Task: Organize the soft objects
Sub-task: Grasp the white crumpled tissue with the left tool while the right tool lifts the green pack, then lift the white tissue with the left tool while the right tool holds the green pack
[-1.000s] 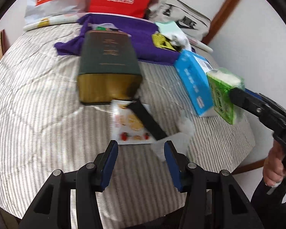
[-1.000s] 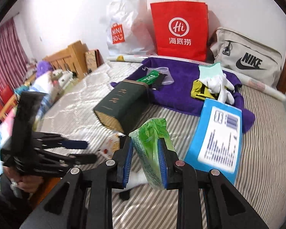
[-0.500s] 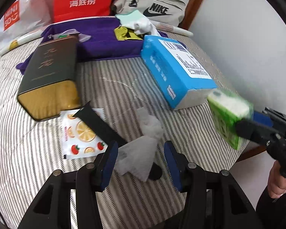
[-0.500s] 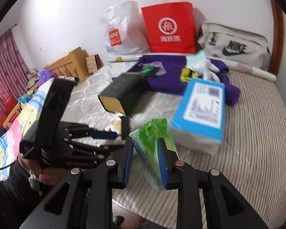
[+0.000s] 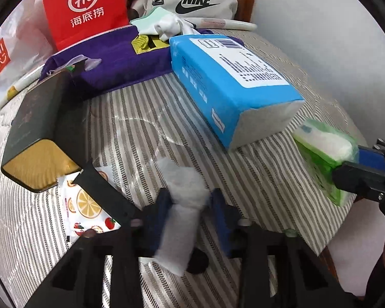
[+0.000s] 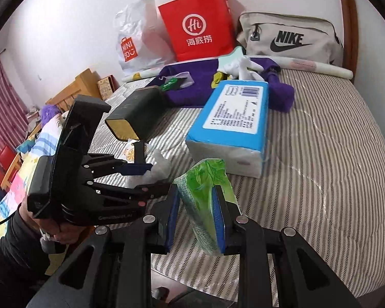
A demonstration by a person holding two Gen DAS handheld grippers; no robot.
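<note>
Near the bed's (image 5: 282, 169) front edge: left hand-held gripper (image 5: 191, 209) spread around a white sock (image 5: 182, 220), blue pads beside it, contact unclear. Right hand-held gripper (image 6: 196, 218) clamped on a green tissue pack (image 6: 205, 200), just off the front corner. Behind both, a blue tissue pack (image 5: 231, 82) lying flat, touching the purple cloth (image 5: 120, 59).
</note>
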